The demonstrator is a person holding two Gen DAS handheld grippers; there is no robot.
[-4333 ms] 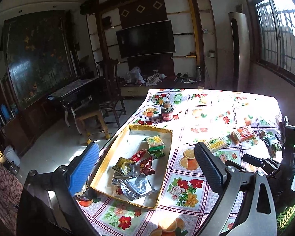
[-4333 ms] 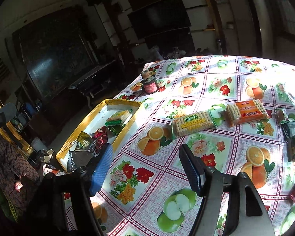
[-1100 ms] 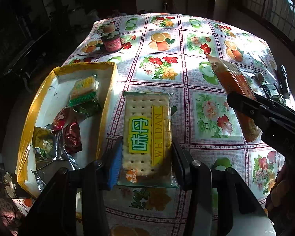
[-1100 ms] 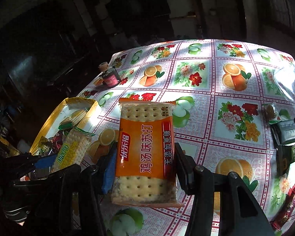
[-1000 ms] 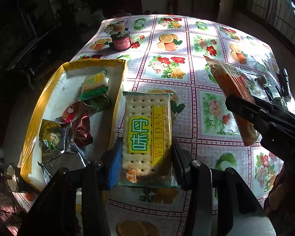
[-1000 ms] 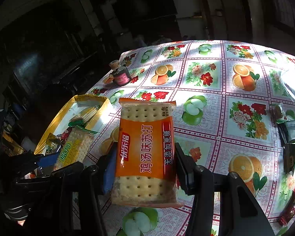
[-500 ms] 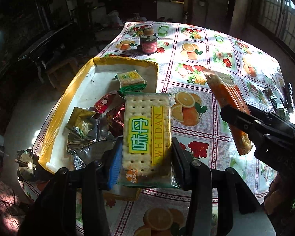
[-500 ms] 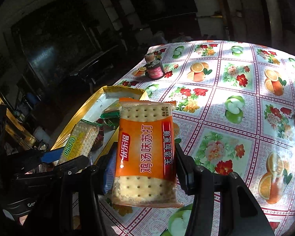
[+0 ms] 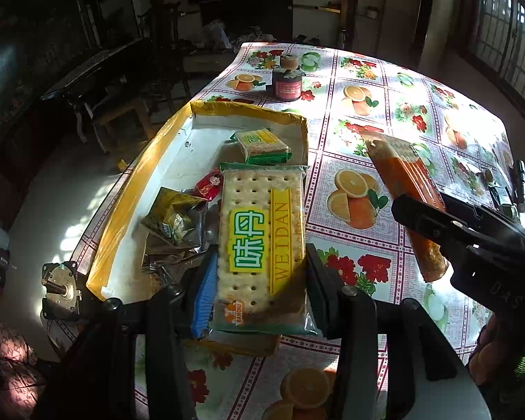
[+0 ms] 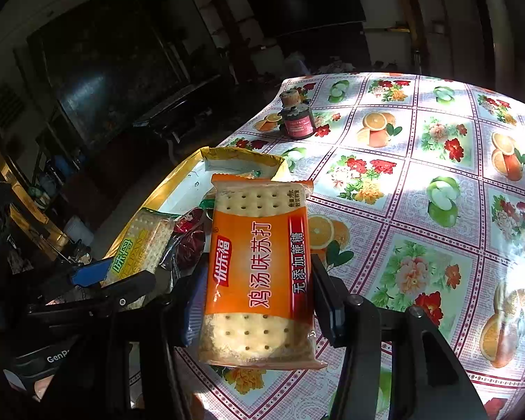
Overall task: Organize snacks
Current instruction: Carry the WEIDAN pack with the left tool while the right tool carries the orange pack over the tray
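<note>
While over tray rim, cracker pack

Both grippers, empty over table seconds ago, now each clamp cracker pack. Left gripper carries green cracker pack from over tablecloth to above yellow tray. Right gripper brings orange cracker pack toward tray edge.

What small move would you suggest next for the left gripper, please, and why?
Probably lower the left gripper a little and open its fingers: its green cracker pack already hangs over the yellow tray, where other snacks lie.
</note>
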